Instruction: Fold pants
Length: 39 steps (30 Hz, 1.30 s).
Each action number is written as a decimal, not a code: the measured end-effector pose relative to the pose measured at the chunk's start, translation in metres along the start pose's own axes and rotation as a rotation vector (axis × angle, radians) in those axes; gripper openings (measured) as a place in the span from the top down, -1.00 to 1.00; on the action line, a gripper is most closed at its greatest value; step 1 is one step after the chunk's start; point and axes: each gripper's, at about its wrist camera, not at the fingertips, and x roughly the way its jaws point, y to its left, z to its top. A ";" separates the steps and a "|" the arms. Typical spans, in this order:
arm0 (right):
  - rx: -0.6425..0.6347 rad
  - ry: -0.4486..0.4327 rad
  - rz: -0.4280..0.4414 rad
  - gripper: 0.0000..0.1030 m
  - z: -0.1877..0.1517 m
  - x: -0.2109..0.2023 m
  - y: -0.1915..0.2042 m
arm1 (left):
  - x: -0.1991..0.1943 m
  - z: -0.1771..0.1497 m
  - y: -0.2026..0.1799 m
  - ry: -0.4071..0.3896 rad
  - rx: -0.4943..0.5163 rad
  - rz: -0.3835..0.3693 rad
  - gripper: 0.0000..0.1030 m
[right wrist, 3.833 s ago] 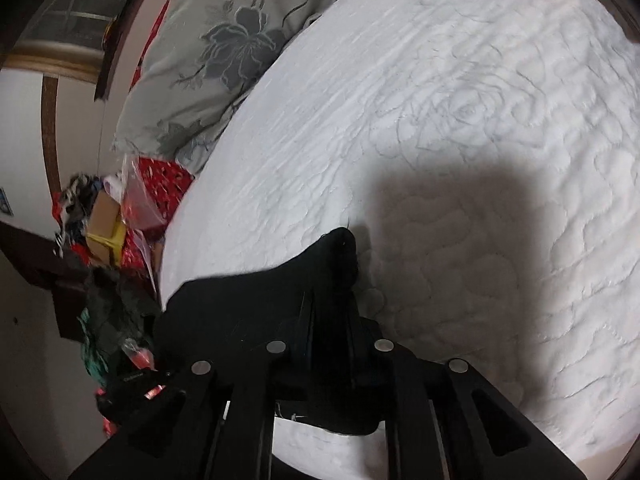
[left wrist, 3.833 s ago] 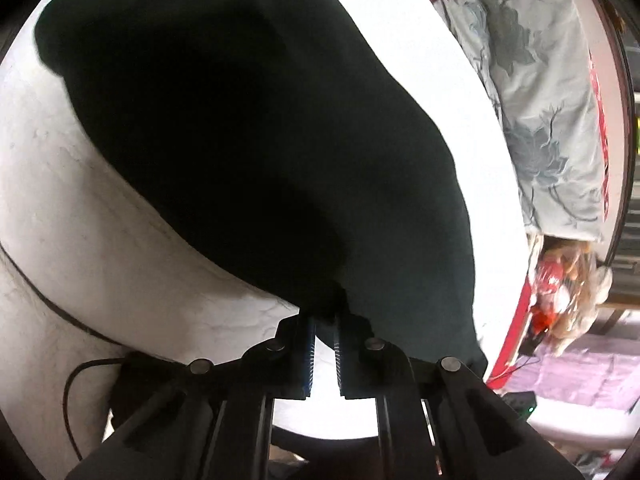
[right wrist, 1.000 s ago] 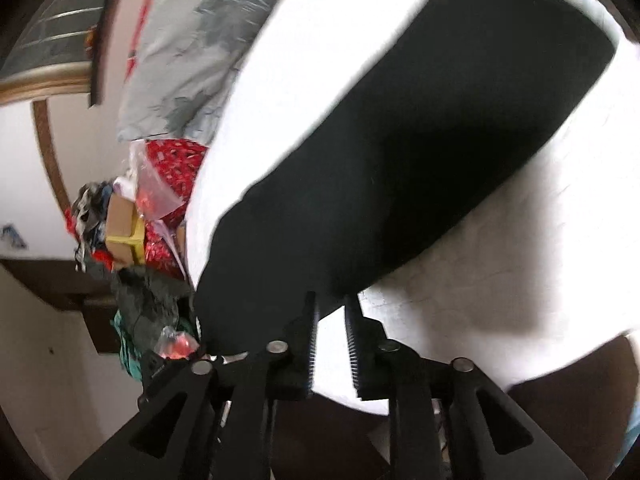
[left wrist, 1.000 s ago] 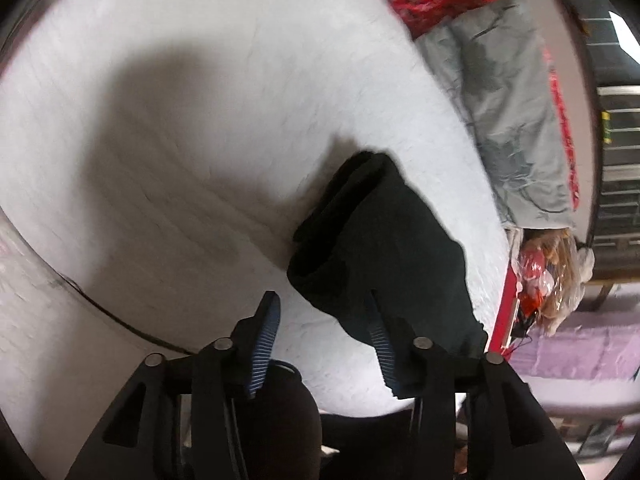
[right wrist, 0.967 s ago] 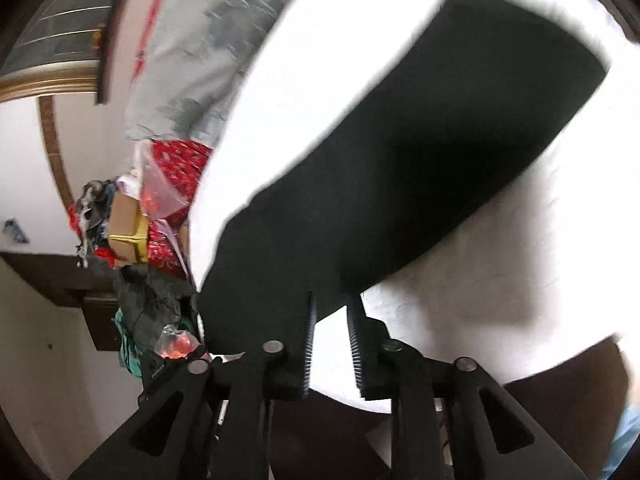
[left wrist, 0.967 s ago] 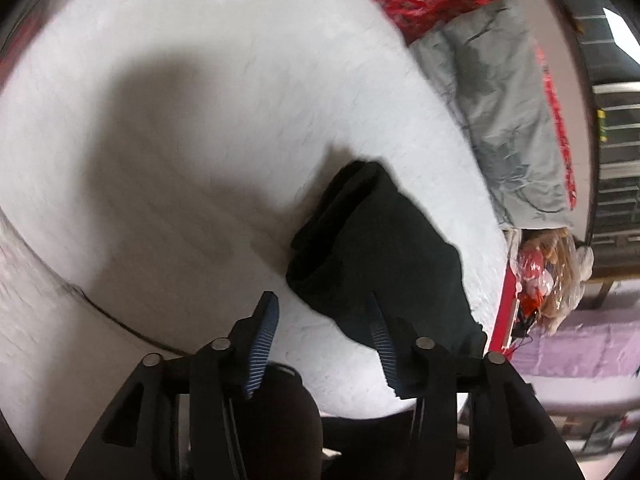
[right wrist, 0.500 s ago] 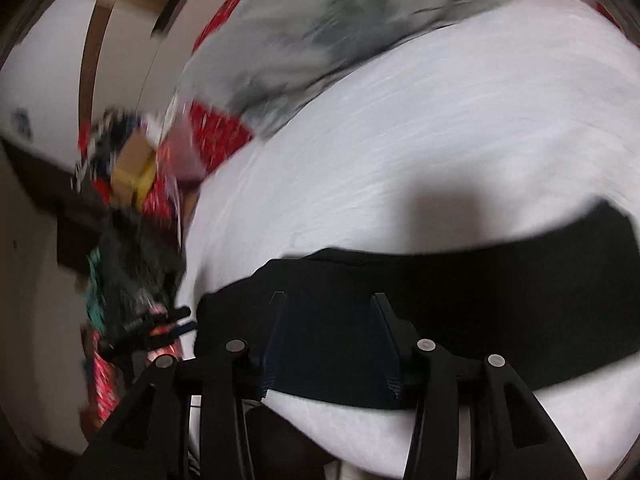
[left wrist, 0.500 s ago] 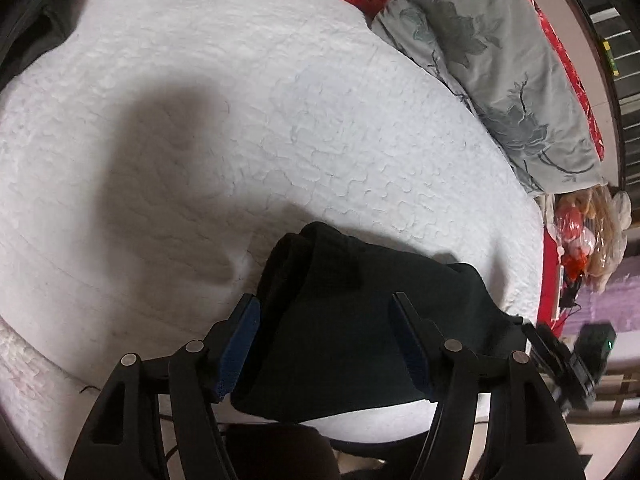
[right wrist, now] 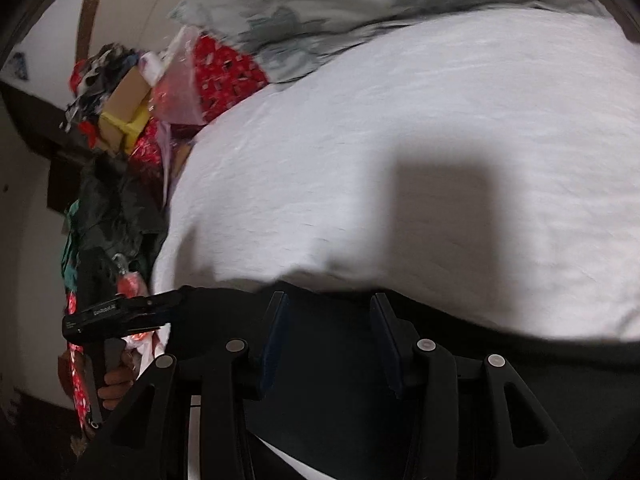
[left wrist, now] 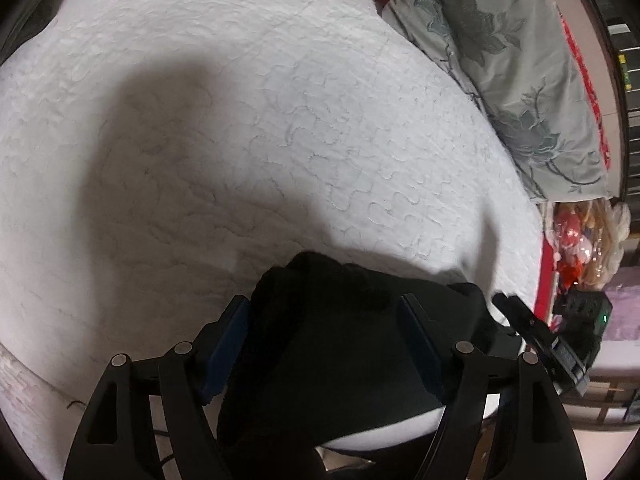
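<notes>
left wrist view: pants (left wrist: pixel 332 352) lie folded at the white quilt (left wrist: pixel 240 120) near edge; left gripper (left wrist: pixel 324 320) and right gripper (right wrist: pixel 326 320) are spread, jaws just opened, nothing gripped; little seems left.

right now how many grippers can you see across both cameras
2. The left gripper hangs open over the folded black pants near the bed's front edge. The right gripper is open over the same pants, and also shows at the left view's right edge.

Dim indoor light; broad soft shadows fall across the white quilt (left wrist: pixel 280 128). The right wrist view is smeared by motion blur, the left sharper. Fisheye bends both edges; black pants (left wrist: pixel 328 360) show perhaps no detail
</notes>
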 end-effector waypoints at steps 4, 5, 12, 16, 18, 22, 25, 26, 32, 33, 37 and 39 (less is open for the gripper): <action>-0.110 0.038 0.048 0.01 0.011 0.022 0.037 | -0.006 -0.011 0.009 -0.002 0.007 -0.028 -0.45; -0.163 0.061 0.046 -0.02 0.013 0.030 0.051 | -0.006 -0.014 0.010 -0.001 0.020 -0.020 -0.45; -0.367 0.155 -0.078 0.00 0.015 0.049 0.079 | -0.009 -0.018 0.009 -0.020 0.101 0.060 -0.45; -0.332 0.175 -0.132 -0.03 0.015 0.045 0.055 | -0.002 -0.008 0.004 -0.018 0.098 0.042 -0.45; -0.357 0.194 -0.137 0.06 0.010 0.048 0.052 | 0.005 -0.011 0.001 -0.022 0.101 0.068 -0.18; -0.477 0.203 -0.215 0.73 0.001 0.054 0.064 | 0.008 -0.020 0.003 -0.060 0.077 0.130 0.30; -0.462 0.123 -0.253 0.97 0.014 0.041 0.067 | -0.003 -0.024 0.000 -0.125 0.058 0.117 0.37; -0.430 0.108 -0.238 0.97 0.020 0.040 0.065 | 0.001 -0.023 -0.002 -0.125 0.066 0.138 0.37; -0.322 0.143 -0.191 0.88 0.020 0.047 0.041 | 0.012 -0.022 -0.004 -0.093 0.045 0.173 0.29; -0.290 0.146 -0.185 0.86 0.020 0.044 0.036 | 0.011 -0.023 -0.003 -0.089 0.032 0.157 0.25; -0.155 0.067 -0.078 0.74 0.025 0.009 0.021 | -0.011 -0.031 0.001 -0.131 0.002 0.109 0.02; -0.058 0.001 -0.016 0.45 0.023 -0.031 -0.003 | -0.028 -0.039 -0.001 -0.191 0.008 0.141 -0.04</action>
